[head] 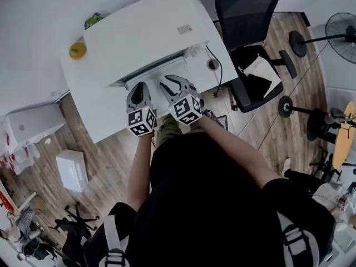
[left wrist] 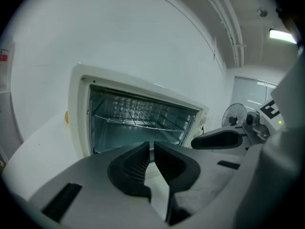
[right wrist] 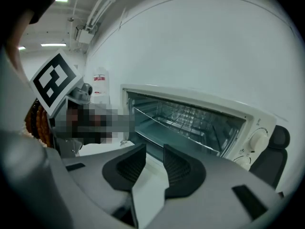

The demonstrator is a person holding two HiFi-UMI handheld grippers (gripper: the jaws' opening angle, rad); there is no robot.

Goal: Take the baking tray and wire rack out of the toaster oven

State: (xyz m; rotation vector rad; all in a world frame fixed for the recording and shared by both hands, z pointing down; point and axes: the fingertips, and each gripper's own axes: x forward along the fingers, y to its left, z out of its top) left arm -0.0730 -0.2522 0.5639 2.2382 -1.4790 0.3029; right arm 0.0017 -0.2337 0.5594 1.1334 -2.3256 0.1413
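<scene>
The toaster oven is open, so the wire rack can slide out. Left gripper closed, right gripper slightly open, both empty.

From your head view the toaster oven shows you only its top; its inside is hidden. In your left gripper view the left gripper covers the oven's lower front, and whether a tray lies under the wire rack you cannot tell.
</scene>
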